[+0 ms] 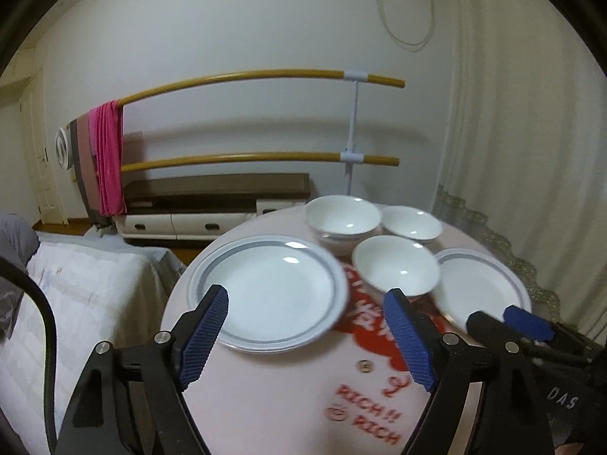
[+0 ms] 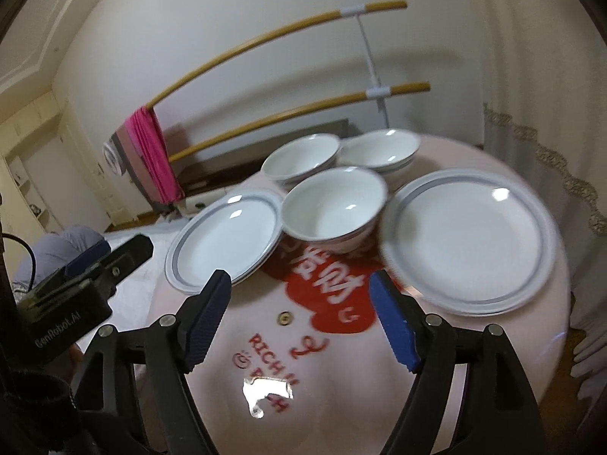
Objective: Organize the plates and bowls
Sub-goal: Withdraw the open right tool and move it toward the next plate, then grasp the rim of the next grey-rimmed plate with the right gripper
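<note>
On the round table (image 2: 493, 345) we count three white bowls and two grey-rimmed plates. The near bowl (image 2: 334, 208) sits between the left plate (image 2: 227, 235) and right plate (image 2: 470, 242); two bowls (image 2: 303, 159) (image 2: 379, 148) stand behind it. The left gripper (image 1: 309, 307) and right gripper (image 2: 299, 288) are spread wide, holding nothing.

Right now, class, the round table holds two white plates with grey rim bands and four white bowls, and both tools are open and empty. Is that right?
One detail is wrong: there are three white bowls, not four, as the right wrist view shows. The rest stands: two white plates with grey rim bands on the round table, left tool and right tool open and empty.
</note>
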A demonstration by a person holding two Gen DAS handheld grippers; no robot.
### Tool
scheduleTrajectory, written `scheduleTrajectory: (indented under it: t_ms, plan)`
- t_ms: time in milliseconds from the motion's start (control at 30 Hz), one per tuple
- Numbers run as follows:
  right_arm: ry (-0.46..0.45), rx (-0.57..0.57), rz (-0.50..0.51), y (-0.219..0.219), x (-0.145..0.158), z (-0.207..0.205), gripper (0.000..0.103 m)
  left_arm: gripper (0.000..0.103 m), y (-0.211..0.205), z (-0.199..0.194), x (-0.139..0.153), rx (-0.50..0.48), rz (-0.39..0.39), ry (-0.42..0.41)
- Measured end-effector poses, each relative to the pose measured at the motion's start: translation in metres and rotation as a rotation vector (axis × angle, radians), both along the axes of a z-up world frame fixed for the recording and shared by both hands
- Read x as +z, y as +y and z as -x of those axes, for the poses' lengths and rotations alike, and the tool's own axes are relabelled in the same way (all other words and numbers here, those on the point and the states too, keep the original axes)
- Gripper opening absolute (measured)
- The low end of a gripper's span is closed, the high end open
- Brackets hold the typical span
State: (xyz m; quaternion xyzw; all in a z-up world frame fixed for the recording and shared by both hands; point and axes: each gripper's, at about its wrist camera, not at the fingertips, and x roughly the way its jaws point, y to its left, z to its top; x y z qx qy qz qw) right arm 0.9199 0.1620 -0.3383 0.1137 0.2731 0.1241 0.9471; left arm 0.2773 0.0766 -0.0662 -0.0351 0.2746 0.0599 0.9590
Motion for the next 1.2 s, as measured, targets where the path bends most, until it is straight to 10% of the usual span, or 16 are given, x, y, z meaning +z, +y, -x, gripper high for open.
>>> scheduleTrajectory:
  t_ms: [333,1067,1200]
  plan:
    - [-0.053,-0.131,0.002,-0.088,0.006,0.013,0.081,0.092,-0.060,-0.005,0.002,-0.018,0.052,-0.031]
    - [0.103,-0.227,0.012,-0.200,-0.062,-0.069,0.081,0.090,-0.145,-0.116,-0.066,0.016,0.099,0.174]
    - [0.123,-0.186,-0.009,-0.206,-0.072,-0.081,0.066,0.080,-0.150,-0.131,-0.080,0.017,0.097,0.221]
